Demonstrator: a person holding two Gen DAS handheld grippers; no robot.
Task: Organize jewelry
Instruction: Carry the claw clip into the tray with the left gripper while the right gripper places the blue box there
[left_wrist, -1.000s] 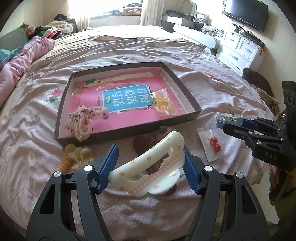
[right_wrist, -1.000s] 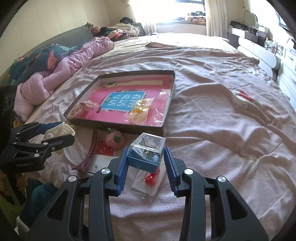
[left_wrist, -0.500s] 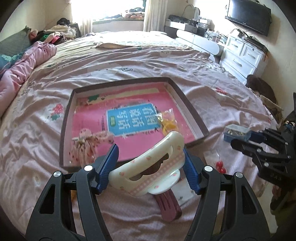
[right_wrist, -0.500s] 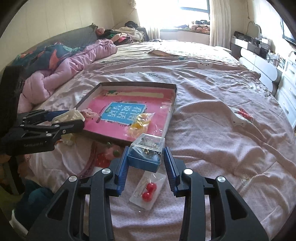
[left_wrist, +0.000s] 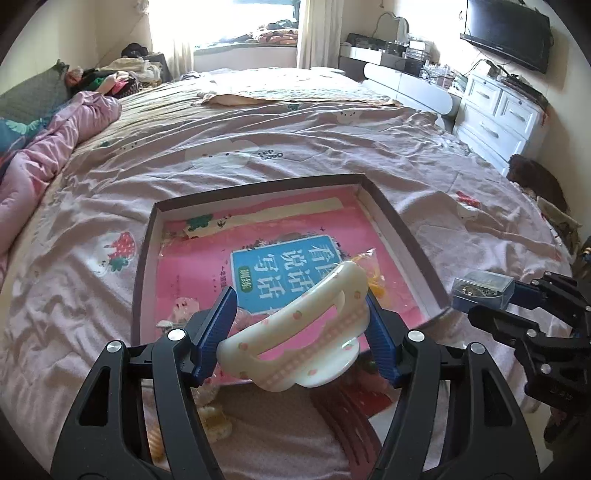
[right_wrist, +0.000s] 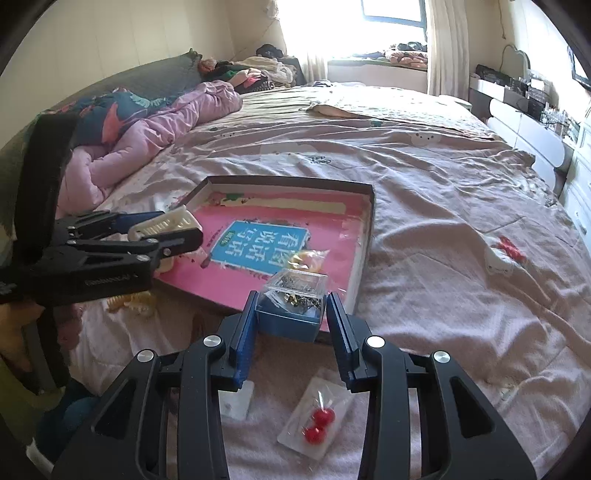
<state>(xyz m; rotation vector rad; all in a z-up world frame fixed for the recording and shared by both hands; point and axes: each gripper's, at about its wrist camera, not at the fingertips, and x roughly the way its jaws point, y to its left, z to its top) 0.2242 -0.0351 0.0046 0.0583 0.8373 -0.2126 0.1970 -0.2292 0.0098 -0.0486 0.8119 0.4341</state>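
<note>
While left hand-held gripper clamps hair clip, right hand-held gripper seemingly holds box.

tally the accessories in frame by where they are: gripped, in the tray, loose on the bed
Gripped: 2 – cream hair claw in left gripper, blue pin box in right gripper.
In the tray: 2 – yellow bagged item, floral scrunchie.
Loose on the bed: 4 – red earring pack, maroon comb, yellow clips, white card.
Total: 8.
</note>
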